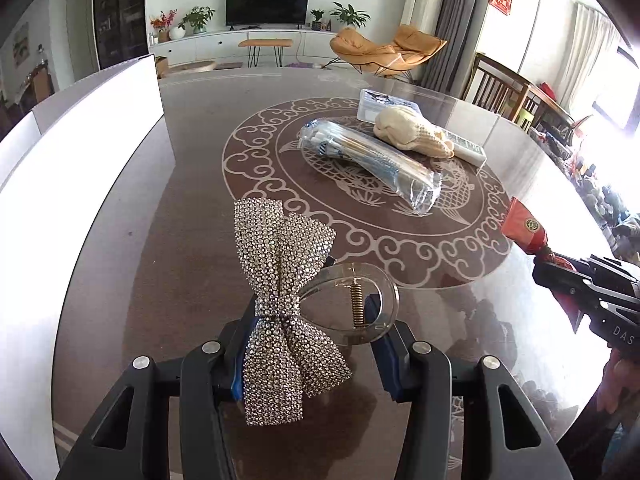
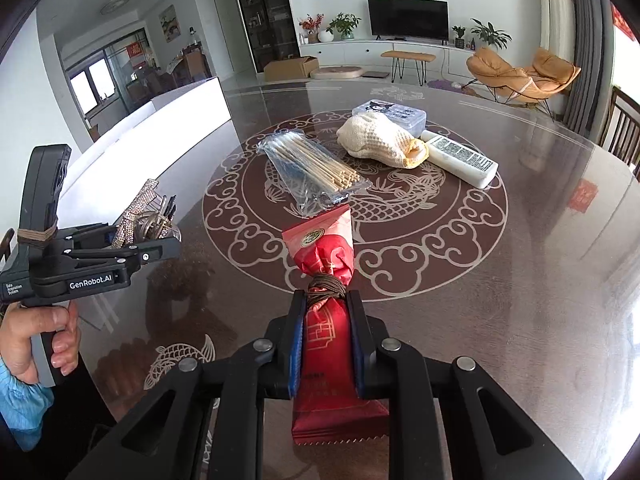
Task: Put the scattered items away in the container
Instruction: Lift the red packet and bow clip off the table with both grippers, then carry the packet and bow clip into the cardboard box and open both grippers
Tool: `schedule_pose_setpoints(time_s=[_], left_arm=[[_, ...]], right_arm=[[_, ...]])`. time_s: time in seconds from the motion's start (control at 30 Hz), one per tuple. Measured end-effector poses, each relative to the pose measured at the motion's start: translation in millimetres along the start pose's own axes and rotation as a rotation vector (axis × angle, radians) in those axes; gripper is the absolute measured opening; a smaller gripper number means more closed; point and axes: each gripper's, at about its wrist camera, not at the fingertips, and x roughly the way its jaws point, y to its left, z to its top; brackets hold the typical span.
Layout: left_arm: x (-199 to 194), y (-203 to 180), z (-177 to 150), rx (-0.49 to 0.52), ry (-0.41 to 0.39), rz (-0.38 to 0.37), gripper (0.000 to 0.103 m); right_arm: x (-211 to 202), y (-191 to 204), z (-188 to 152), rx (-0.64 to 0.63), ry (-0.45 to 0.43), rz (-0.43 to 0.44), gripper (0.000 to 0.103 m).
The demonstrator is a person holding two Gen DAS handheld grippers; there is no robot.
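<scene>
Over the table (image 1: 168, 240), left claw (image 1: 316, 344) clamps hair clip (image 1: 288, 304), right claw (image 2: 326, 344) clamps red packet (image 2: 326, 280).

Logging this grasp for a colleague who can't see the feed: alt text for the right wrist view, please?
The right gripper is shut on a red packet tied with brown cord, above a patterned table. At left, the left gripper holds a rhinestone bow hair clip; beyond lie a bag of cotton swabs, a cream cloth and a white bottle.

Beyond my brown worktop (image 2: 520, 280) with its pale dragon medallion I see a dark television (image 2: 408, 18) on a white cabinet (image 2: 360, 50), potted plants (image 2: 344, 24), an orange lounge chair (image 2: 520, 74) and grey curtains (image 2: 580, 40).
</scene>
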Motion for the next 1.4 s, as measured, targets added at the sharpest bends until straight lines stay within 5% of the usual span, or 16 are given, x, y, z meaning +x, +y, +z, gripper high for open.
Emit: schedule_pose_setpoints(time_s=[0.3,0.5,0.67,0.87,1.07,1.1,1.13,1.2,1.4], left_arm=[[-49,13,1,-0.043,-0.032,-0.055,0.049],[-131,82,47,-0.008,-0.133,0.037,0.05],[-171,186,84,-0.113,-0.18,0.178,0.05],[-145,306,95,-0.326,-0.112,0.258,0.05],[-90,359,90,-0.422,-0.013,0.273,0.05],[-81,364,89,-0.439,0.011,0.279,0.054],[-72,368,88,-0.455,0.037,0.291,0.065],[-64,372,86,-0.471,0.048,0.305,0.073],[-94,337,81,-0.39,-0.042,0.311,0.073]], right_arm=[[3,44,16,-0.033,0.023,0.084,0.02],[-4,128,100,-0.135,-0.069,0.233,0.02],[13,218,186,-0.196,-0.113,0.387,0.02],[92,311,266,-0.228,-0.047,0.44,0.02],[185,364,292,-0.182,0.091,0.408,0.024],[197,368,292,-0.169,0.113,0.406,0.029],[209,370,292,-0.148,0.143,0.409,0.057],[222,369,290,-0.091,0.168,0.417,0.098],[185,332,277,-0.044,0.036,0.456,0.098]])
